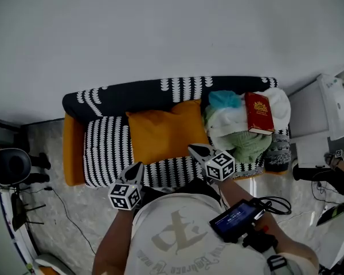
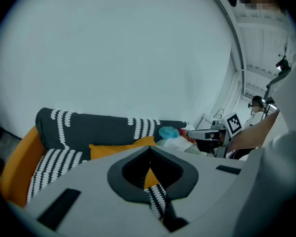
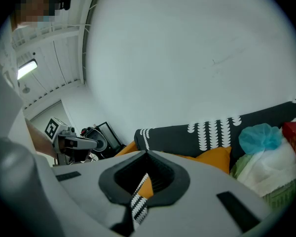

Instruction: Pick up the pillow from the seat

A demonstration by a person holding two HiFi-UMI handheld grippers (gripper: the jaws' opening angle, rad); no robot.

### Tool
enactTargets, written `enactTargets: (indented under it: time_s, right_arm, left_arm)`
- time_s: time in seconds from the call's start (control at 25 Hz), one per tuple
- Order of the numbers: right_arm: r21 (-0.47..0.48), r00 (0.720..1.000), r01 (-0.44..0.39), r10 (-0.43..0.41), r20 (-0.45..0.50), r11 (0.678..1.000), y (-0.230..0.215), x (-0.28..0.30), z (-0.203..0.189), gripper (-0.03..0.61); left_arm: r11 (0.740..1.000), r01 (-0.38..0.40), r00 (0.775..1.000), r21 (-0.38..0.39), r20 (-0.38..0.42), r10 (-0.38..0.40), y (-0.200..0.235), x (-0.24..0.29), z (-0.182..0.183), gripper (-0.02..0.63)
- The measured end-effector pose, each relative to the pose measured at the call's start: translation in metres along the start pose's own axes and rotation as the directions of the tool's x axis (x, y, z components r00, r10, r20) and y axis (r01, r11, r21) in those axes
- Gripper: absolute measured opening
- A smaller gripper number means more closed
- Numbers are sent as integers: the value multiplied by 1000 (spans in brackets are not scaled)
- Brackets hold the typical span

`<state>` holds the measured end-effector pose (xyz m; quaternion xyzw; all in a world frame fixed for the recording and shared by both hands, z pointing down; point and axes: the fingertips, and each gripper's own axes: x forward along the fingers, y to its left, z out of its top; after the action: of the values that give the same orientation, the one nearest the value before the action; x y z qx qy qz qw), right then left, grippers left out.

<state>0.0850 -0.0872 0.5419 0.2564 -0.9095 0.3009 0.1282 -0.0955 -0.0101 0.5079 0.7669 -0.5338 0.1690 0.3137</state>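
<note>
An orange pillow [image 1: 163, 132] leans against the backrest in the middle of a black-and-white patterned sofa [image 1: 106, 148]. Just in front of the seat's front edge, my left gripper [image 1: 139, 166] is shut and empty, below the pillow's left corner. My right gripper [image 1: 194, 149] is shut and empty too, its tip over the seat by the pillow's lower right corner, not touching it. The left gripper view has the pillow [image 2: 113, 149] beyond the closed jaws of the left gripper [image 2: 149, 151]. In the right gripper view the pillow [image 3: 214, 158] lies past the right gripper [image 3: 147, 155].
A heap of folded cloths [image 1: 241, 133] with a red book [image 1: 259, 113] and a teal bundle [image 1: 223, 99] fills the sofa's right end. A black chair [image 1: 11, 166] stands at the left, a white cabinet [image 1: 327, 119] at the right. Cables lie on the floor.
</note>
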Motion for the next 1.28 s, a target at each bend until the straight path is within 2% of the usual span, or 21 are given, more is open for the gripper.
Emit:
enactTargets:
  time_s: [0.4,0.72,1.28]
  right_arm:
    - [40,996,56,-54,-65,998,-41,10,-18,14]
    - [73,986,129,-120,-116,989,-68,19,-38,14]
    - [101,953,224,-196,-232,969,-104,50,-94,14]
  left_arm:
    - [999,-25,999,-22,-42,24,21,30,-8,9]
    - [999,-1,995,-35,-103,-3,46,59,-29,10]
    - [988,-31,974,-149,-226,-3,119,95,-105,9]
